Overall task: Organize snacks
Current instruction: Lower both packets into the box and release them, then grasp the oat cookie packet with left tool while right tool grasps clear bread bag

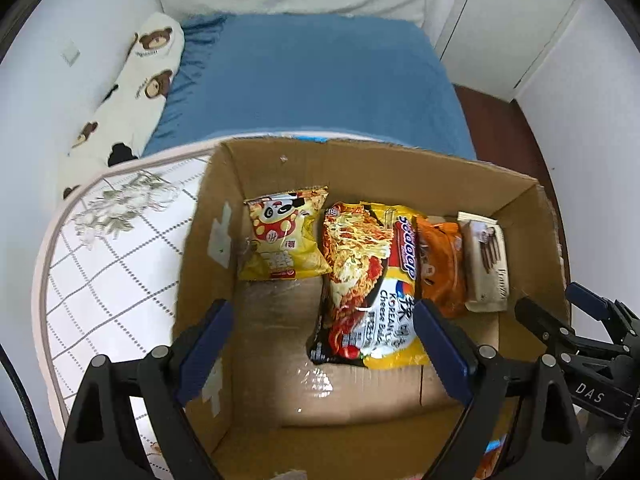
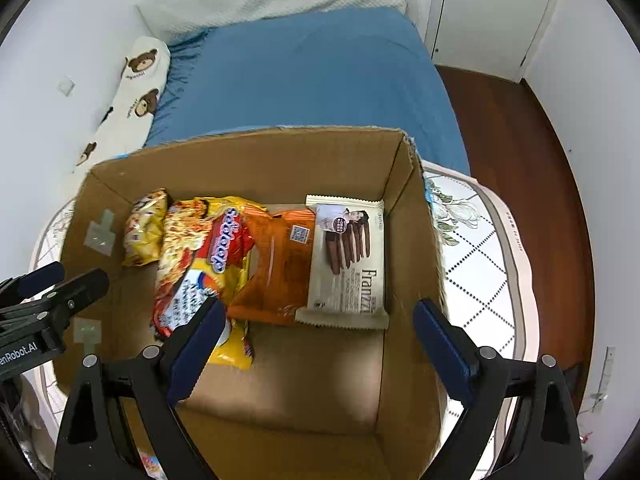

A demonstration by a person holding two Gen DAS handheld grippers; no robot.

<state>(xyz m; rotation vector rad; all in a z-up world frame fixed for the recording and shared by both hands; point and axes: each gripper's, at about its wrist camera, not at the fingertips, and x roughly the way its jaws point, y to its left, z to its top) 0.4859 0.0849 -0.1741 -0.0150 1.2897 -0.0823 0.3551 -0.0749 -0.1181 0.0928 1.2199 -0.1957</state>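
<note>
left tool [image 1: 322,354]: apart, holding nothing | right tool [image 2: 320,344]: apart, holding nothing | snacks crowd far wall of cardboard box [image 2: 248,156] | near floor bare

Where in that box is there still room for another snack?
The near half of the cardboard box floor is bare, in front of the wafer pack and orange bag. The far wall is crowded: four packs side by side, panda bag to wafers.

Blue bed sheet [image 1: 312,80], bear-print pillow [image 1: 132,80], patterned white tabletop [image 1: 100,264], white door [image 1: 508,20], reddish wooden floor [image 2: 516,128]
</note>
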